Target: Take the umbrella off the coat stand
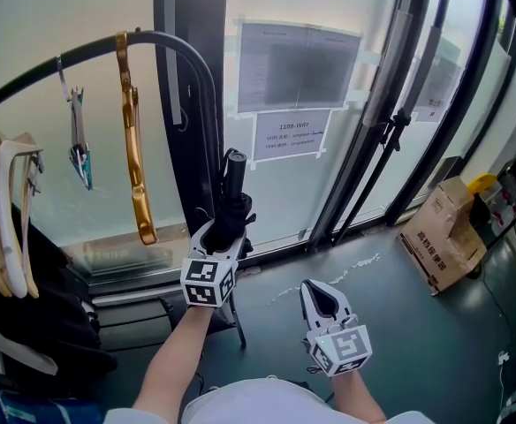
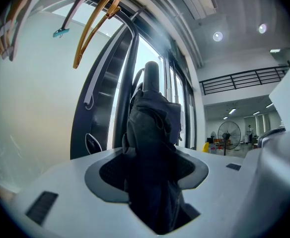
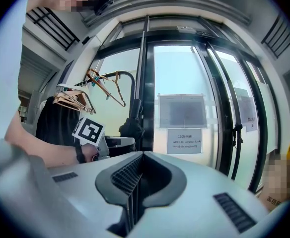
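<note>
— Where was the umbrella (image 1: 231, 203) seen?
— It was held upright in the fingers of the left gripper (image 1: 217, 235), which were clamped round its folded black cloth, just beside the upright pole of the coat stand (image 1: 207, 95).
— And the right gripper (image 1: 316, 291)?
— Its fingers were pressed together with nothing between them. It was seen lower down, apart from the stand.

The umbrella's (image 1: 233, 193) lower part is hidden behind the left gripper (image 1: 221, 232) in the head view and sinks out of sight between the jaws in the left gripper view, the coat stand (image 1: 90, 49) is cut by the head view's left edge, and the print on the taped sheets (image 1: 299, 66) is too blurred to read.
</note>
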The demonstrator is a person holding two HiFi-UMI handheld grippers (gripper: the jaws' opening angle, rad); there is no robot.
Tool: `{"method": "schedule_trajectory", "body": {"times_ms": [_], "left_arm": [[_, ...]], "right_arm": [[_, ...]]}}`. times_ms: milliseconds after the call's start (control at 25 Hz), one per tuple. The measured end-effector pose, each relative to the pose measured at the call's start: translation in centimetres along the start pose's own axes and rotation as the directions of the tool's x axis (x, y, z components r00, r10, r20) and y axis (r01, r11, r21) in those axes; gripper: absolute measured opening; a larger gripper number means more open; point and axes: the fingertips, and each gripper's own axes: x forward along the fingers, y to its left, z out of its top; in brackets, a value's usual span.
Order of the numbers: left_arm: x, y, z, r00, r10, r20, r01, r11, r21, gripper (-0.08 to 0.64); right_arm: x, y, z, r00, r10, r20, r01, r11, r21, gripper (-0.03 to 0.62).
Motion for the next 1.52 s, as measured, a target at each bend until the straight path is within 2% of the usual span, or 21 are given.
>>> {"method": "schedule_trajectory", "body": {"times_ms": [240,1520], "left_arm": [[0.2,0.1,0.3,1.0,0.003,0.013,-0.003,1.0,-0.015,0.241],[1.5,-1.2,4.5,0.997,-0.035,0.075,0.033,0.999,0.038,0.241]], "right_arm": [[-0.5,-0.4,-0.4,1.0,-0.016,-0.009,0.016,1.0,0.005,0.018],[-2.0,-1.5,-0.2,0.999,-0.051,0.012,0.051,0.999,0.015,0.018]]}}
